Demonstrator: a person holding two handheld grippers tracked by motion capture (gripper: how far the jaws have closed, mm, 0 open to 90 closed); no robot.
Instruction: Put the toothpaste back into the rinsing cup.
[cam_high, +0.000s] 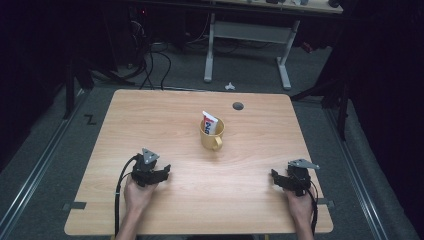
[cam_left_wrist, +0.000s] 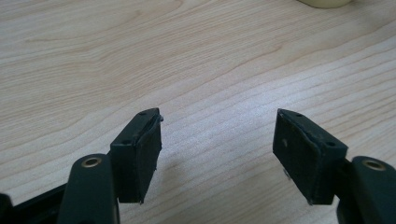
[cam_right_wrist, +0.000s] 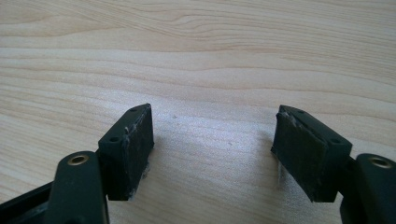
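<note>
Presently, left gripper (cam_high: 162, 173) and right gripper (cam_high: 276, 179) rested low over the table (cam_high: 150, 115), jaws apart and empty; the mug (cam_high: 211, 135), holding a tube (cam_high: 210, 123), stood mid-table, well apart from both

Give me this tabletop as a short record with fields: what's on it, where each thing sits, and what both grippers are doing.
surface: wooden table
mug: yellow mug, upright near the table's middle, handle toward the person
mug contents: toothpaste tube, standing in the mug, tilted, top above the rim
left gripper: left gripper, low over the near left part of the table, jaws open, nothing between them
right gripper: right gripper, low over the near right part of the table, jaws open, nothing between them
contact: neither gripper touches the mug
</note>
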